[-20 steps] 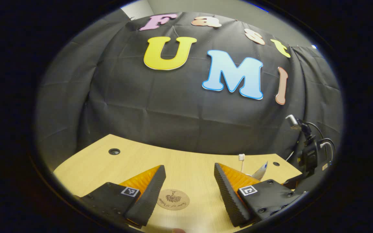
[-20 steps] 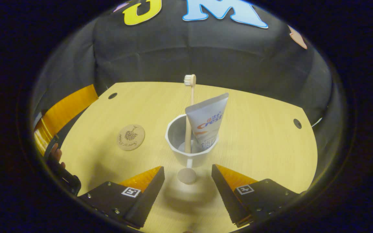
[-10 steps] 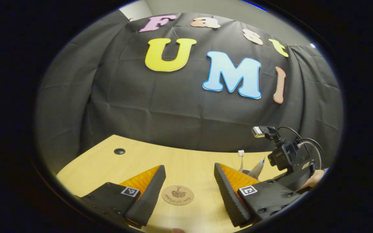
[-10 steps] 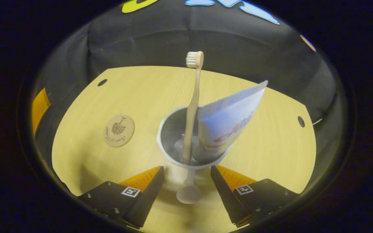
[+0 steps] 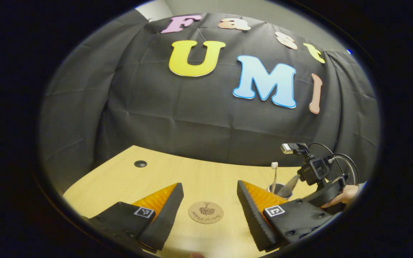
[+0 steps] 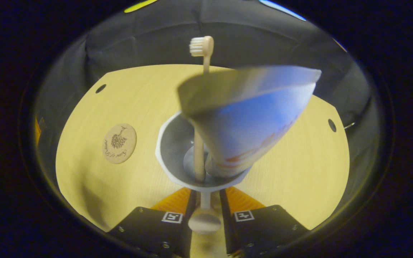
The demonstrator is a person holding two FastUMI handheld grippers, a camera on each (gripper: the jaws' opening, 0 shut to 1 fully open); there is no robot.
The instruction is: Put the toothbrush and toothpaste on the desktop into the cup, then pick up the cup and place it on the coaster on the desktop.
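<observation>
Right gripper (image 6: 205, 200) closed on the flat handle tab of the pale grey faceted cup (image 6: 170, 143), both fingers pressed against the narrow stem of that tab, with its round end lying between the finger bases. Inside the cup, standing upright: a light wooden toothbrush with white bristles (image 6: 201, 107), head up above the rim, and a blue-and-white toothpaste tube (image 6: 253, 118) leaning toward the camera, crimped end up (blurred, print unreadable). Cup base on the pale wood-grain desktop (image 6: 299, 168), as far as can be judged. Round cork-brown coaster with a dark plant drawing (image 6: 119, 143) lying flat to the left of the cup, near but apart from it. In the left gripper view: left gripper (image 5: 209, 211) open wide and holding nothing, hovering low over the desktop (image 5: 163, 172) with the coaster (image 5: 205, 212) seen between its fingers; further right, the cup (image 5: 281, 189) with toothbrush (image 5: 273, 175) and tube (image 5: 289, 183), just beside the right gripper (image 5: 317, 186) and the hand (image 5: 342, 196) holding it.
</observation>
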